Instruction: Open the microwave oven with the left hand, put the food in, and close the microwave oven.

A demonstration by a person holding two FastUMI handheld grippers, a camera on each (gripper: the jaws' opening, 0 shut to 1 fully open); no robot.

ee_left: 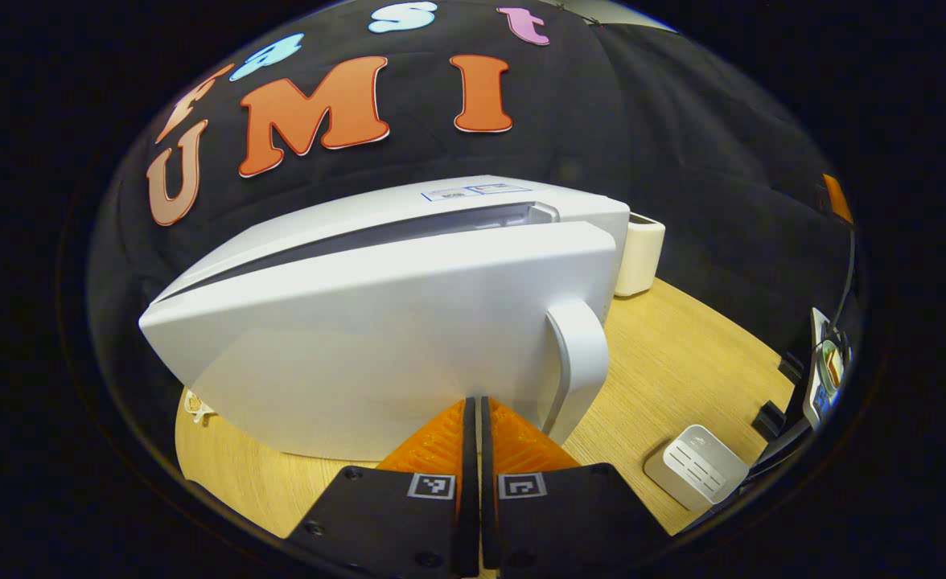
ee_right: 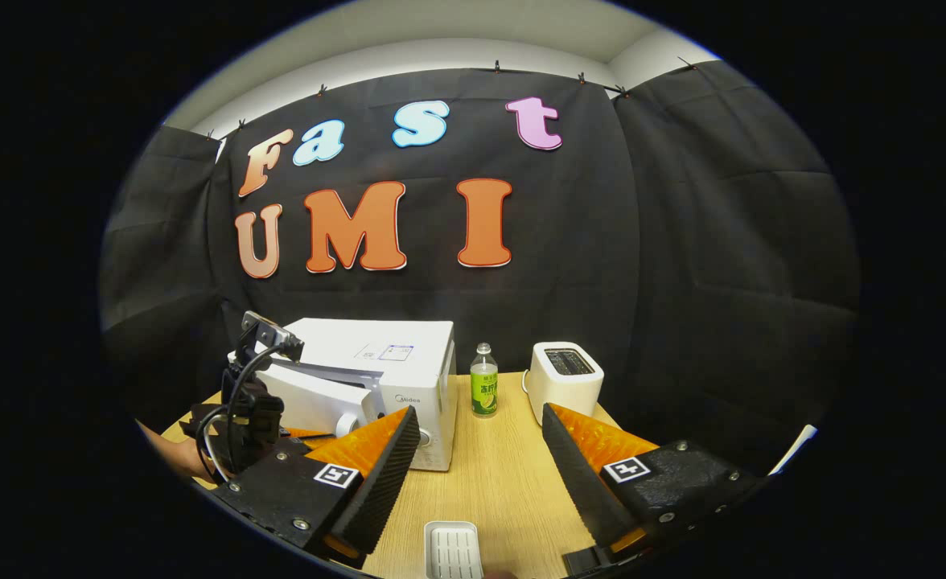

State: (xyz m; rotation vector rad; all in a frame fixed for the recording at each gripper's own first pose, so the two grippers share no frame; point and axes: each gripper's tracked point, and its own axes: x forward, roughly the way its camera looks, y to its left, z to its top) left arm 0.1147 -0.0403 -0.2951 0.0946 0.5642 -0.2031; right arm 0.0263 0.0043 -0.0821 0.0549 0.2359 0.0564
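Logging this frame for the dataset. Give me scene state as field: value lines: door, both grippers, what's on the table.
microwave door: ajar, gap along its top edge
door handle: just beyond the left gripper's tips, not held
left gripper: shut, nothing between the fingers, close to the door
right gripper: open, empty, back from the microwave
table: green bottle, toaster, small white ribbed box
food: cannot tell
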